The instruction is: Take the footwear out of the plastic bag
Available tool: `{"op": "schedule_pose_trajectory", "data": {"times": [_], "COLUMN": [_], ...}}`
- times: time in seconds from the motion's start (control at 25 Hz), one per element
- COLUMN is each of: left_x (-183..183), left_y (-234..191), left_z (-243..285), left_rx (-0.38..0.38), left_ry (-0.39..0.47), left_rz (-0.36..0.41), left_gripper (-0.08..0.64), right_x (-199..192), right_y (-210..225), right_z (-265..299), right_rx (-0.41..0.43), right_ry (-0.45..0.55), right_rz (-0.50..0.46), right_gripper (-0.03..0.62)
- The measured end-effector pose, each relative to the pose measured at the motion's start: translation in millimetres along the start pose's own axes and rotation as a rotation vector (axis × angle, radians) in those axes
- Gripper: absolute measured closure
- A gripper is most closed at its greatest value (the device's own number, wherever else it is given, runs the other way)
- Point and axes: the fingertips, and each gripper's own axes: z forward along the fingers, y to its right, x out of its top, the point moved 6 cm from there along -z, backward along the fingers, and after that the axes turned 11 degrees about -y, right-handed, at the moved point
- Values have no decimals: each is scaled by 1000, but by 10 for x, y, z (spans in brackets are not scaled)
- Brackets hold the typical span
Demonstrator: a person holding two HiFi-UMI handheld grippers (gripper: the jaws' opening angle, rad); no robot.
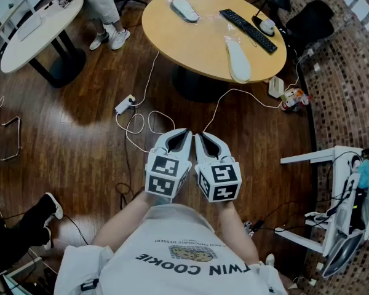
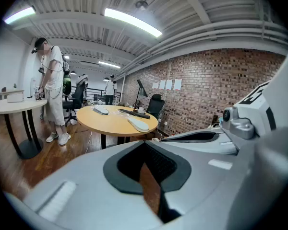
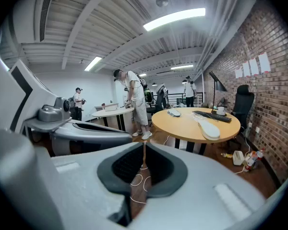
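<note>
We hold left gripper (image 1: 181, 134) and right gripper (image 1: 203, 137) closed, empty; we should open both approaching footwear (image 1: 237, 60) at the table's (image 1: 190, 45) near edge.

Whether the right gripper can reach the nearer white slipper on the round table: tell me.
Probably not from here. The right gripper, shut and empty, hangs over the floor near the person's body; the slipper lies on the round table well ahead. Nothing blocks the way; a step forward should do.
</note>
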Motion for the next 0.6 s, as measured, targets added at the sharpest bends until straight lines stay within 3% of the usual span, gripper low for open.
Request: {"op": "schedule_pose_trajectory", "data": {"times": [0.28, 0.6], "left_x": [271, 371], "left_y": [-711, -1250], "left_z": [172, 376], "left_rx": [4, 24], "left_ry": [5, 1], "left_rz": [-12, -53], "left_gripper": [554, 552], "right_x": [516, 771], "right_y": [-107, -183], "right_z": [608, 1181], "right_rx": [7, 44], "right_ry": [-1, -24], "right_rz": [-36, -63], "right_gripper": [578, 578]}}
